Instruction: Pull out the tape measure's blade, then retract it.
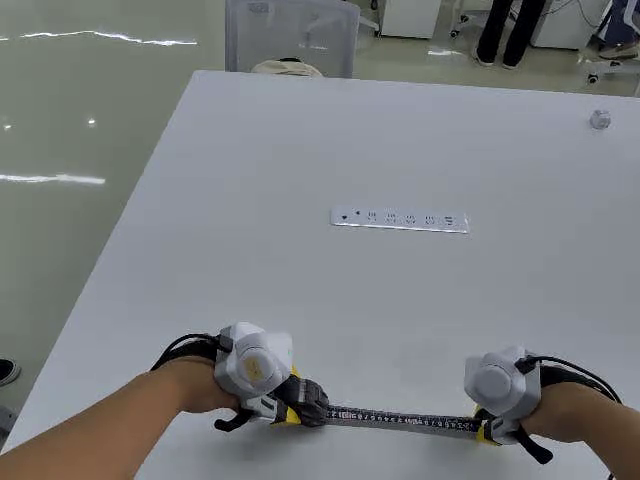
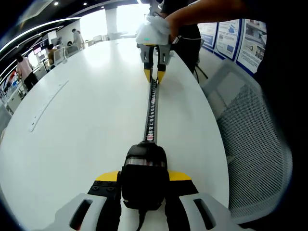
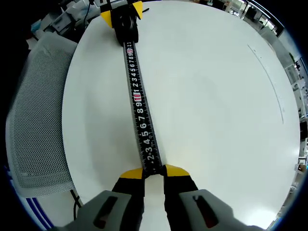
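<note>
Left gripper: jaws clamped on tape measure case, case wedged between them, down at bench. Right gripper: jaws pinched on blade tip; blade runs straight ahead from jaws to case, low along bench near edge. Judgement: pull-out step, short length out, maybe enough. Next likely retract: walk right jaws toward case, hold tip so spring can't snap blade, case steady.
</note>
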Motion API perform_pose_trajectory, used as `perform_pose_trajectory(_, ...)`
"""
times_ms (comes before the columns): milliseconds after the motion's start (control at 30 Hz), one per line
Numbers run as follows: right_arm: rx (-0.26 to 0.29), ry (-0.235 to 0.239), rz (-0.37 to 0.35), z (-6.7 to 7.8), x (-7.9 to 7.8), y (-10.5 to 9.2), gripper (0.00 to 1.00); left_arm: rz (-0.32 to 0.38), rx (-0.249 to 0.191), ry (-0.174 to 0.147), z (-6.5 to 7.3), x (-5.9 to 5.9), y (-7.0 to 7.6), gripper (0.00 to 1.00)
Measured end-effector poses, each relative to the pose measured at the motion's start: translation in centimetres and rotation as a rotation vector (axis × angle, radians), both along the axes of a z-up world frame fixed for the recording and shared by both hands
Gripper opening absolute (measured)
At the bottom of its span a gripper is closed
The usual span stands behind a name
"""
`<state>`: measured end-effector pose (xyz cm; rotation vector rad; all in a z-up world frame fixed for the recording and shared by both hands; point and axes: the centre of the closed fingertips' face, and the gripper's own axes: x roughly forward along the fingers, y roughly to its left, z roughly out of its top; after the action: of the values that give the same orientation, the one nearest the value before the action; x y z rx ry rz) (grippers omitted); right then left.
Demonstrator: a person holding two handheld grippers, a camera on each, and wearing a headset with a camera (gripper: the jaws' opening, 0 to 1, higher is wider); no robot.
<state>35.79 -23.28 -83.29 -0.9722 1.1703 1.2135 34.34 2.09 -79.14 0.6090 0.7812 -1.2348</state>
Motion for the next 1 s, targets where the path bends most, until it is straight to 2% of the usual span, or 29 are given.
perform_pose_trajectory(33,0.002,0.001,0.002,-0.1,0.0,0.0,0.14,0.016,-0.015,0.007,0.1,0.0,0.0,0.32)
perform_pose_trajectory(100,0.011,-0.005,0.037,0.0,-0.1,0.0,0.14,0.012,-0.035,-0.004,0.2,-0.1,0.0,0.32)
perform_pose_trajectory(233,0.014,0.001,0.043,0.0,0.0,0.0,0.14,0.023,-0.05,-0.012,0.3,0.0,-0.1,0.33)
perform_pose_trajectory(333,0.029,0.014,0.039,0.1,0.0,0.0,0.14,0.022,-0.06,-0.029,0.3,0.0,-0.1,0.33)
perform_pose_trajectory(467,0.048,0.03,0.019,0.2,0.0,0.1,0.15,0.029,-0.058,-0.025,0.2,0.1,-0.1,0.34)
perform_pose_trajectory(567,0.06,0.032,0.015,0.2,-0.1,0.3,0.16,0.045,-0.059,-0.031,0.3,0.5,0.1,0.38)
perform_pose_trajectory(600,0.057,0.04,-0.042,0.3,-0.1,0.3,0.16,0.048,-0.06,-0.03,0.4,0.5,0.2,0.39)
perform_pose_trajectory(633,0.063,0.032,-0.038,0.4,0.1,0.3,0.17,0.05,-0.061,-0.031,0.4,0.5,0.3,0.39)
perform_pose_trajectory(667,0.075,-0.017,-0.018,0.3,0.9,0.4,0.21,0.061,-0.062,-0.032,0.5,0.6,0.5,0.4)
perform_pose_trajectory(700,0.075,-0.028,-0.032,0.4,1.0,0.3,0.28,0.072,-0.065,-0.031,0.7,0.7,0.6,0.42)
perform_pose_trajectory(767,0.093,-0.006,-0.068,0.6,0.8,0.5,0.34,0.117,-0.083,-0.03,1.0,1.2,1.1,0.45)
perform_pose_trajectory(867,0.111,-0.011,-0.07,1.0,0.8,0.8,0.38,0.18,-0.093,-0.023,1.3,1.6,1.8,0.59)
perform_pose_trajectory(1000,0.132,-0.01,-0.091,1.3,0.6,1.2,0.5,0.221,-0.1,-0.039,1.6,1.8,2.6,0.75)
